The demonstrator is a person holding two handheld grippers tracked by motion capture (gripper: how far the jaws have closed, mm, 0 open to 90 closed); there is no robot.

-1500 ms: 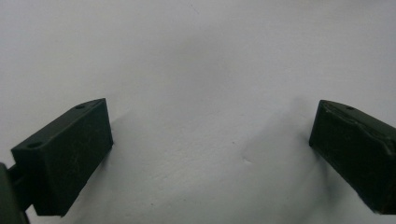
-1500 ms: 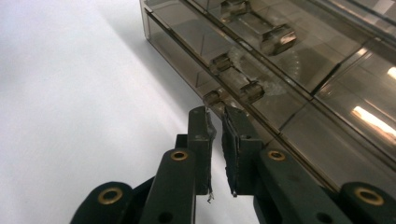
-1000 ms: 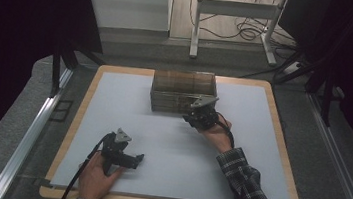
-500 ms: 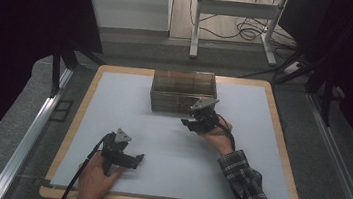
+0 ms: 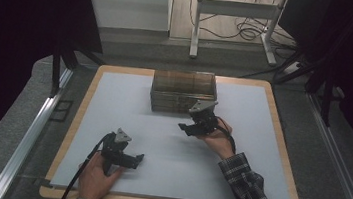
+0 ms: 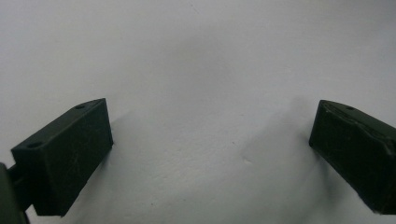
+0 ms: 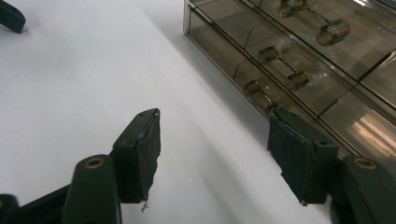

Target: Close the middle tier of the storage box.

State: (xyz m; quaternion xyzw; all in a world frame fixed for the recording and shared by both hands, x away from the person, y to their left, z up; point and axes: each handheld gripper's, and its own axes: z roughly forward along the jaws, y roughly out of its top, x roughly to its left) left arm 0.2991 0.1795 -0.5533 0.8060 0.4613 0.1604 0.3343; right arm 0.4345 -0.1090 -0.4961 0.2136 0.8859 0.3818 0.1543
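The smoked clear drawer box (image 5: 183, 91) stands at the far middle of the bench (image 5: 113, 107), its drawer fronts facing near; in the right gripper view the fronts with their small handles (image 7: 276, 60) all appear flush and shut, so by my judgement no drawer is drawn out at present. The right tool (image 5: 192, 128) sits just near and to the right of the box, close to its front but apart from it; its jaws have just been opening, now stand apart, and hold nothing between them. The left tool (image 5: 133, 159) rests at the near left of the bench, well apart from the box, jaws spread wide over bare white surface with nothing between them. Judgement: either the handling of a drawer has just ended with release, or a grasp is yet to come; which cannot be told.
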